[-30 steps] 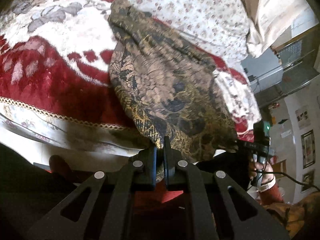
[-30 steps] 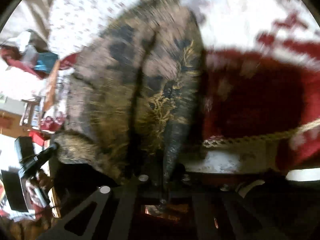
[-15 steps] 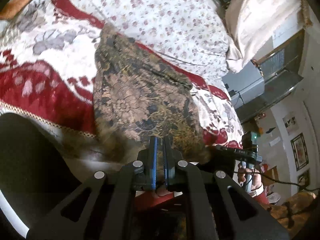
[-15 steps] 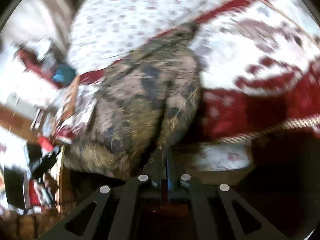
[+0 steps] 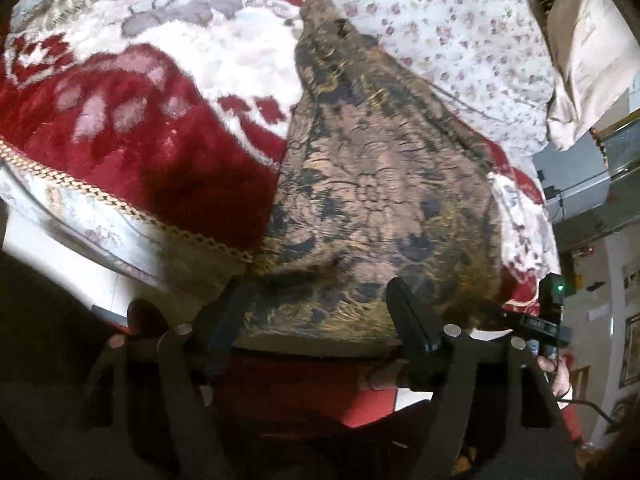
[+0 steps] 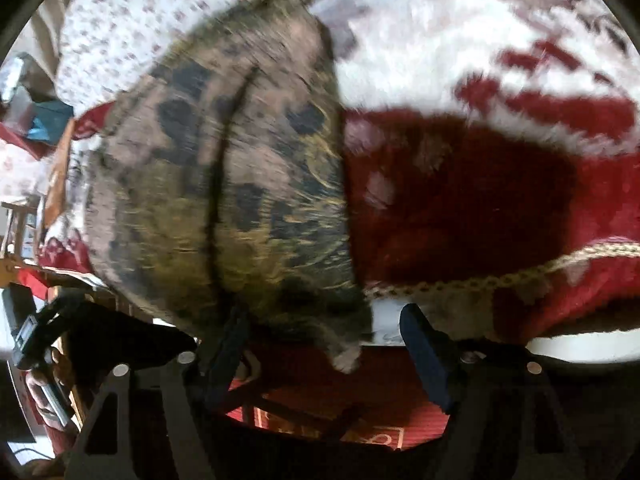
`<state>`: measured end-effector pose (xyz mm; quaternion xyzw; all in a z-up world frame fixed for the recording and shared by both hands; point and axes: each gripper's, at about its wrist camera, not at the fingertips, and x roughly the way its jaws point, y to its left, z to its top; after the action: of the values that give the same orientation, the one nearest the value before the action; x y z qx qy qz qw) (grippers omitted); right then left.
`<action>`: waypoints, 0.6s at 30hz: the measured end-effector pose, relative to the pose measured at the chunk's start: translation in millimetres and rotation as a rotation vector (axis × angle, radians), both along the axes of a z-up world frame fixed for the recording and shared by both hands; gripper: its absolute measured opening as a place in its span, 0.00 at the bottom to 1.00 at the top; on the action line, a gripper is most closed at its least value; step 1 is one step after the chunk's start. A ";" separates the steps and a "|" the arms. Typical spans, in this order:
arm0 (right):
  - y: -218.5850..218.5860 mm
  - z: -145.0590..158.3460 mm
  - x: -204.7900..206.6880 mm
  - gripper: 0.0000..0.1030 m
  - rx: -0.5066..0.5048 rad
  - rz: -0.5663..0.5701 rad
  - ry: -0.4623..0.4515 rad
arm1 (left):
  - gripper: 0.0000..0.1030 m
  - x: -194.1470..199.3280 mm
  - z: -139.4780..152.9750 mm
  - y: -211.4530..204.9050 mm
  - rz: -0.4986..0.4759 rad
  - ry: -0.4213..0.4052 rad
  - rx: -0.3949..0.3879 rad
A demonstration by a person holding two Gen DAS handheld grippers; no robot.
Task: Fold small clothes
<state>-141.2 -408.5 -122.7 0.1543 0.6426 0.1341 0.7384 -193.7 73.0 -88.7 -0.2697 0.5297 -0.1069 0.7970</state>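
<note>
The brown-and-gold patterned garment (image 5: pixel 384 184) is lying spread on the red-and-white blanket (image 5: pixel 132 128) on the bed, its near hem hanging over the gold-braided edge. The left tongs (image 5: pixel 316 308) are standing wide apart at that hem, gripping nothing. The right tongs (image 6: pixel 324 332) are likewise gaping apart, one garment corner dangling between the fingers.

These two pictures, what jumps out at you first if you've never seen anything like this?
First, the brown and gold patterned garment lying lengthwise on the bed, its near end hanging over the edge. Under it spreads a plush red and white blanket with a gold braided trim. At the bottom of each view an open black claw, left claw and right claw, sits at the garment's near end, gripping nothing.
</note>
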 end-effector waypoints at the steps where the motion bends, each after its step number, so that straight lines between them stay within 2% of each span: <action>1: 1.5 -3.4 0.8 0.49 0.026 0.012 0.001 | 0.70 5.2 -8.6 -1.7 -0.005 0.029 0.008; 2: 4.5 -6.3 2.0 0.34 0.066 0.029 0.001 | 0.70 8.6 -15.0 -2.7 -0.007 0.051 0.016; 6: 18.7 -5.9 5.3 0.33 0.105 0.107 -0.007 | 0.70 22.3 -41.9 -13.2 -0.046 0.116 0.057; 10: 16.8 -7.7 5.1 0.33 0.189 0.132 0.008 | 0.70 27.7 -46.4 -28.1 -0.102 0.075 0.079; 14: 18.8 -19.1 12.3 0.34 0.205 0.151 0.045 | 0.76 33.2 -52.2 -35.5 -0.139 0.086 0.086; 18: 14.2 -20.7 14.8 0.34 0.234 0.142 0.072 | 0.75 30.7 -54.3 -35.9 -0.152 0.088 0.066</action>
<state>-126.4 -394.3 -143.4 0.1981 0.6578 0.2542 0.6807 -163.0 37.2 -143.0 -0.2068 0.5864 -0.1375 0.7710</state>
